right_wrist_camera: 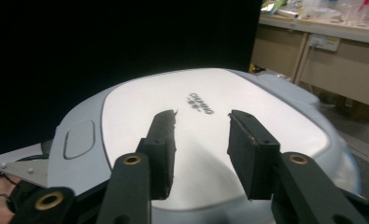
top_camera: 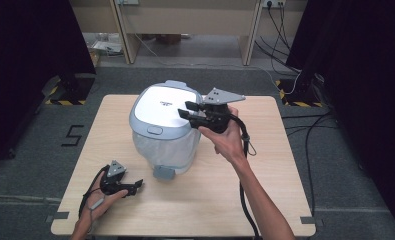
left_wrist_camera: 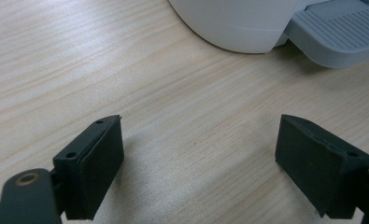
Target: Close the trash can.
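Pedal bin [top_camera: 164, 131] upright near the middle of the desk [top_camera: 265, 200], lid [top_camera: 164, 103] down, foot pedal [top_camera: 163, 172] sticking out at the base on the near side. Right hand-held gripper [top_camera: 189, 110] hovering just over the lid's right part, jaws a little apart, nothing between them. Left hand-held gripper [top_camera: 139, 185] low on the desk near the pedal, jaws wide apart and empty (bare wood between the pads in the left gripper view). Probably light and hollow, so likely to slide or tip under a sideways push. Smooth, glossy lid: slippery, poor for pinching. Better holds by the look of it: the lid's front edge near the recessed tab [top_camera: 154, 130], or pressing down on the ribbed pedal.
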